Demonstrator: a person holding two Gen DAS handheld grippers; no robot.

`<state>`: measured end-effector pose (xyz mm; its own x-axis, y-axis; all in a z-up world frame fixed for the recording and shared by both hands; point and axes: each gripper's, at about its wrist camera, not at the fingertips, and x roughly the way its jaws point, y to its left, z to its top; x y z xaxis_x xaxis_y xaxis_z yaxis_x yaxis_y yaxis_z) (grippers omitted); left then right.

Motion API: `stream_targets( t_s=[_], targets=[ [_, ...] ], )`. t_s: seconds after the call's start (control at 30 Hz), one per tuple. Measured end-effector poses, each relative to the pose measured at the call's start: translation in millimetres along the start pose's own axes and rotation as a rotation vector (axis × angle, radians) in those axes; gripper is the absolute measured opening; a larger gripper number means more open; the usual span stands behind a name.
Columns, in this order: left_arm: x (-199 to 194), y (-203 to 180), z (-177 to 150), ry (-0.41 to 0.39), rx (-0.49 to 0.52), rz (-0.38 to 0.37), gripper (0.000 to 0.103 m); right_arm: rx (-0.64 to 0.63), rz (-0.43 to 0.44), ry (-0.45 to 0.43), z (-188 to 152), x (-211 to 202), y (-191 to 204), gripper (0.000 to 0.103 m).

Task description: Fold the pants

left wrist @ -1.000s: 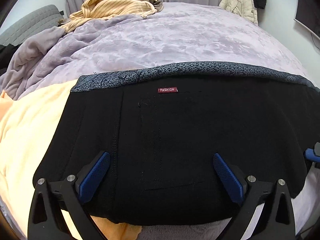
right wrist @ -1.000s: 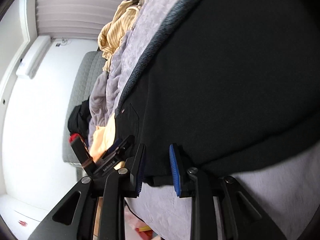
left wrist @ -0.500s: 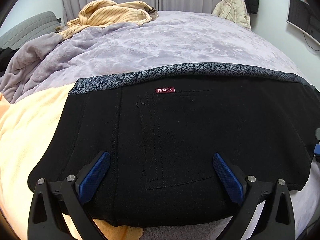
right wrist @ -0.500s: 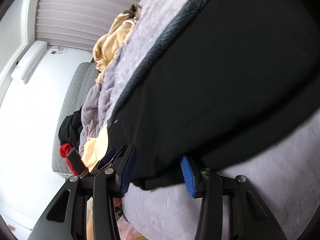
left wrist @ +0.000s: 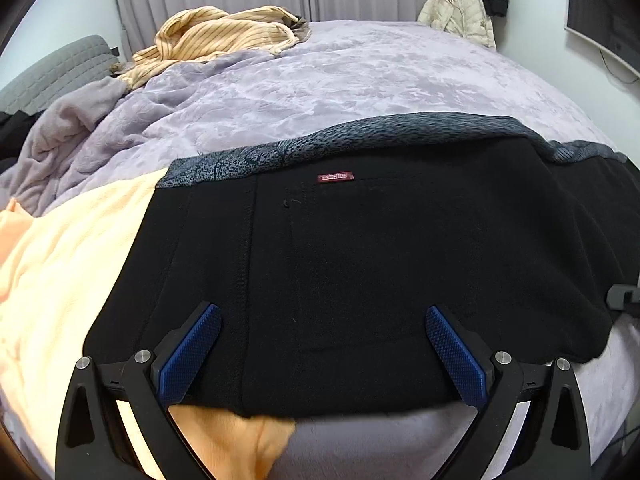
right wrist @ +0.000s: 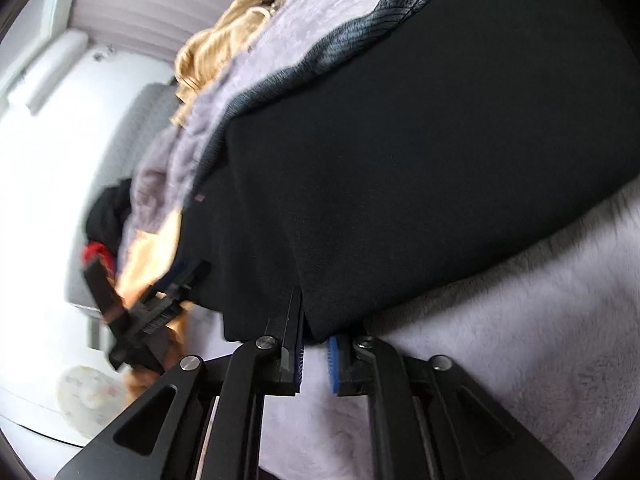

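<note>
The black pants point(left wrist: 360, 272) lie flat on the bed, grey patterned waistband point(left wrist: 360, 140) at the far side, a small red label point(left wrist: 335, 177) below it. My left gripper point(left wrist: 322, 344) is open, its blue pads wide apart above the near edge of the pants. In the right wrist view the pants point(right wrist: 420, 152) fill the frame, and a fold of them lies on top. My right gripper point(right wrist: 314, 354) is nearly closed on the near edge of that fold. The left gripper point(right wrist: 148, 312) shows blurred at the left.
A lilac blanket point(left wrist: 340, 76) covers the bed. A pale orange cloth point(left wrist: 68, 272) lies under the pants at the left. A yellow striped garment point(left wrist: 224, 36) is heaped at the far side. A grey sofa point(left wrist: 52, 68) stands left, a jacket point(left wrist: 460, 16) hangs behind.
My right gripper opened, then closed onto the pants' near edge; a fold of the pants now lies over the rest. The left gripper stayed open and pulled back slightly.
</note>
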<state>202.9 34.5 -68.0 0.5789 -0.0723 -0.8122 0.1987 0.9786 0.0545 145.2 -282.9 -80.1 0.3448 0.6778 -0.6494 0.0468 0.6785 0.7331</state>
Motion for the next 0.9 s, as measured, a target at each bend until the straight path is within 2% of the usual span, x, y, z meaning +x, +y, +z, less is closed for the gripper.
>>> stream_targets(
  t_s=[0.03,0.1,0.2,0.23,0.3,0.4,0.43,0.47,0.5,0.6,0.8,0.83,0.9],
  targets=[
    [-6,-4,2,-0.003,0.011,-0.016,0.103,-0.004,-0.007,0.004,2,-9,0,0.025],
    [-21,-16,7,-0.034,0.033,-0.053,0.103,-0.049,-0.048,-0.029,7,-33,2,0.034],
    [-33,-46,24,-0.064,0.071,-0.119,0.103,-0.089,-0.153,-0.160,17,-88,-7,0.034],
    [-34,-62,30,-0.073,0.088,-0.158,0.103,-0.075,-0.167,-0.212,20,-107,-13,0.034],
    [-32,-84,36,-0.082,0.127,-0.186,0.103,-0.012,-0.219,-0.334,30,-154,-36,0.034],
    [-5,-121,31,-0.038,0.221,-0.099,0.103,0.089,-0.266,-0.502,41,-222,-75,0.034],
    [15,-129,23,0.006,0.234,-0.078,0.103,0.130,-0.282,-0.556,44,-243,-91,0.034],
    [24,-129,18,0.014,0.206,-0.085,0.103,0.168,-0.304,-0.593,46,-259,-105,0.034],
    [26,-123,16,-0.014,0.164,-0.107,0.103,0.203,-0.324,-0.620,49,-271,-120,0.034],
    [25,-119,14,-0.042,0.145,-0.121,0.103,0.322,-0.351,-0.648,57,-296,-169,0.036],
    [25,-117,11,-0.071,0.127,-0.126,0.103,0.434,-0.255,-0.655,79,-294,-230,0.036],
    [26,-116,12,-0.071,0.126,-0.127,0.103,0.437,-0.247,-0.655,83,-291,-234,0.032],
    [22,-120,6,-0.068,0.124,-0.129,0.103,0.417,-0.289,-0.644,89,-284,-224,0.009]
  ],
)
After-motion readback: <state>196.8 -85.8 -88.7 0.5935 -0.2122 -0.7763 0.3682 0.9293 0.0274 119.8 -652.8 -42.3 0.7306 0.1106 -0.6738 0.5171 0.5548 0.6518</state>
